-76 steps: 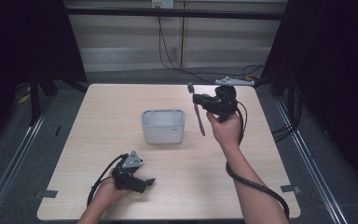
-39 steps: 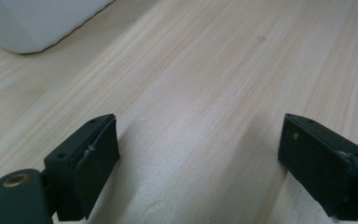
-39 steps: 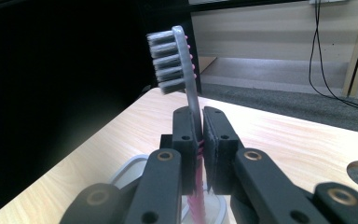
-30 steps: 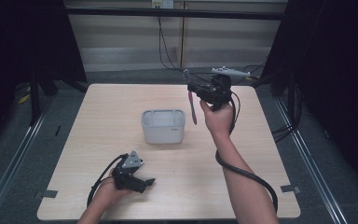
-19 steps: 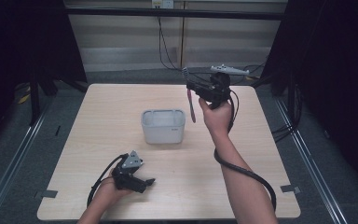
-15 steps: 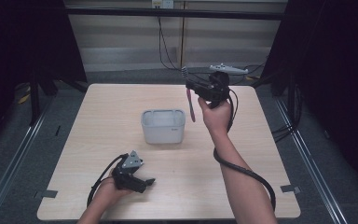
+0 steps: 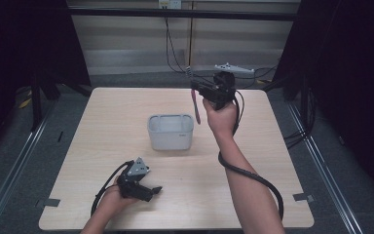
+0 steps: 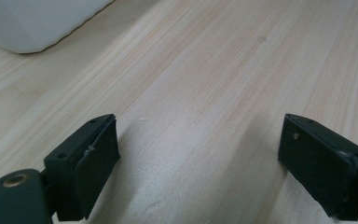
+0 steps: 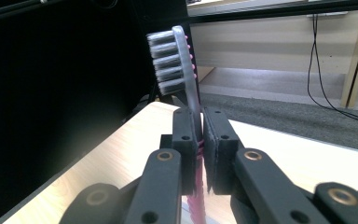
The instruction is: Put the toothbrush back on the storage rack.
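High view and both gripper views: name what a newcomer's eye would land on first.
The toothbrush held upright above the table, clamped in the right hand-held gripper, bristles up and pink handle hanging down beside the grey container at the table's middle. Then the left hand-held gripper, open and resting on the near left of the table.

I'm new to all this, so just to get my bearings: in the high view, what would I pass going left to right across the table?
Left tool, resting open near the front edge → grey bin → pink toothbrush → right tool, raised and gripping it.
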A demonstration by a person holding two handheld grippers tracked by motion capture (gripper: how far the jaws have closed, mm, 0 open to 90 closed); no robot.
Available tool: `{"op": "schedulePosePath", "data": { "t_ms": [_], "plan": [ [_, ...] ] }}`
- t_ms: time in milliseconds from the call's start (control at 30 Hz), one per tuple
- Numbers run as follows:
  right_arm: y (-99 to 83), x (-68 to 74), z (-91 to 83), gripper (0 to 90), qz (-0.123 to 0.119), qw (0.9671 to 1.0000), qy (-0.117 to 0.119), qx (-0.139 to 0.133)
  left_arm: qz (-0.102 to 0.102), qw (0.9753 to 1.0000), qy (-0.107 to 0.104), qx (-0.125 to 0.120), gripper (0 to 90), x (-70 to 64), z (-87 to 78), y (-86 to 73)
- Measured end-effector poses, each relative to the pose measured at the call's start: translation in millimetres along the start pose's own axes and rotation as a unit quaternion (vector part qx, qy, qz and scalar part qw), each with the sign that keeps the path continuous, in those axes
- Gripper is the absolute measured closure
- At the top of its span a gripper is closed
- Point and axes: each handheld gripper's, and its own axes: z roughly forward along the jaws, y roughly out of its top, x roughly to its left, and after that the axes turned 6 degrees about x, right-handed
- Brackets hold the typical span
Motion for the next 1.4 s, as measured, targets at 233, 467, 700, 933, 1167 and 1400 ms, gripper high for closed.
{"op": "schedulePosePath", "data": {
  "t_ms": [233, 467, 700, 933, 1167, 1400],
  "plan": [
    [0.8, 2.8, 4.3, 83.9, -0.002, 1.0000, 0.000, -0.001, 0.000, 1.0000, 0.001, 0.001, 11.7, 0.0, -0.1, 0.0],
    [-3.3, 2.5, 9.3, 83.8, 0.001, 1.0000, 0.000, -0.002, 0.001, 1.0000, 0.000, 0.001, 11.5, 0.0, 0.0, 0.0],
    [-6.4, 2.5, 14.5, 83.8, 0.003, 1.0000, 0.002, 0.001, 0.001, 1.0000, 0.000, 0.001, 11.5, 0.0, 0.0, 0.0],
    [-8.6, 6.1, 21.0, 83.7, 0.002, 1.0000, 0.005, 0.001, 0.001, 1.0000, 0.000, 0.000, 11.4, 0.0, 0.0, 0.0],
    [-14.3, 9.5, 28.9, 83.7, 0.003, 0.9999, 0.009, 0.004, 0.000, 1.0000, 0.002, -0.002, 11.4, -0.2, 0.5, -0.1],
    [-17.8, 9.5, 32.7, 83.6, 0.007, 0.9999, 0.009, 0.000, 0.000, 1.0000, 0.002, -0.002, 11.4, -0.2, 0.4, -0.1]
  ]
}}
